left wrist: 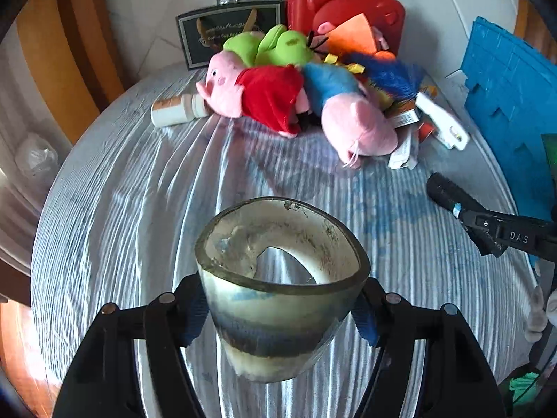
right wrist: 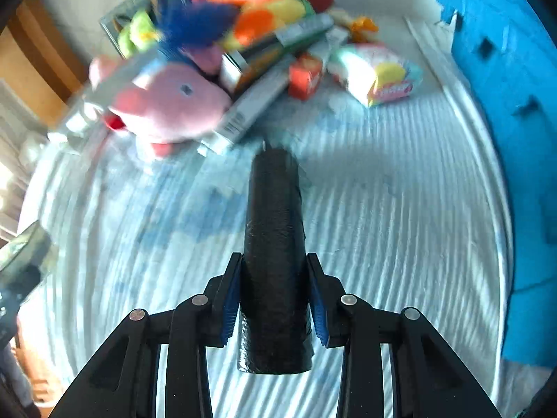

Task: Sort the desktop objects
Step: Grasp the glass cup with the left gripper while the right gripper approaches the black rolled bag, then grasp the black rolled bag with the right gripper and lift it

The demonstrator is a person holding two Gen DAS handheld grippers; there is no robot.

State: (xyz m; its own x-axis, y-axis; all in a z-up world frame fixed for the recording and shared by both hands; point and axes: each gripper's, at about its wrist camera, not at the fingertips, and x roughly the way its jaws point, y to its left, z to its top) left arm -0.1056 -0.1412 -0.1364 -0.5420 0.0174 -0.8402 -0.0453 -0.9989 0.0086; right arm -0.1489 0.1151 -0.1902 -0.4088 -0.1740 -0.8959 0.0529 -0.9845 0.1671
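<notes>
My left gripper (left wrist: 282, 308) is shut on a stained, translucent cup (left wrist: 278, 278) and holds it above the white striped tablecloth (left wrist: 139, 209), with its open mouth facing the camera. My right gripper (right wrist: 275, 299) is shut on a black cylinder (right wrist: 273, 230) that sticks out forward between its blue pads (right wrist: 231, 299). The left wrist view shows that black cylinder (left wrist: 449, 193) at the right edge. In the right wrist view, the cup (right wrist: 24, 247) is blurred at the far left.
A heap lies at the back of the table: pink plush pigs (left wrist: 355, 122), a green plush (left wrist: 275, 47), a red plastic case (left wrist: 348, 3), boxes (right wrist: 257, 101) and a snack bag (right wrist: 379, 73). A white bottle (left wrist: 177, 108) lies to the left. Blue foam board (left wrist: 511, 97) stands on the right.
</notes>
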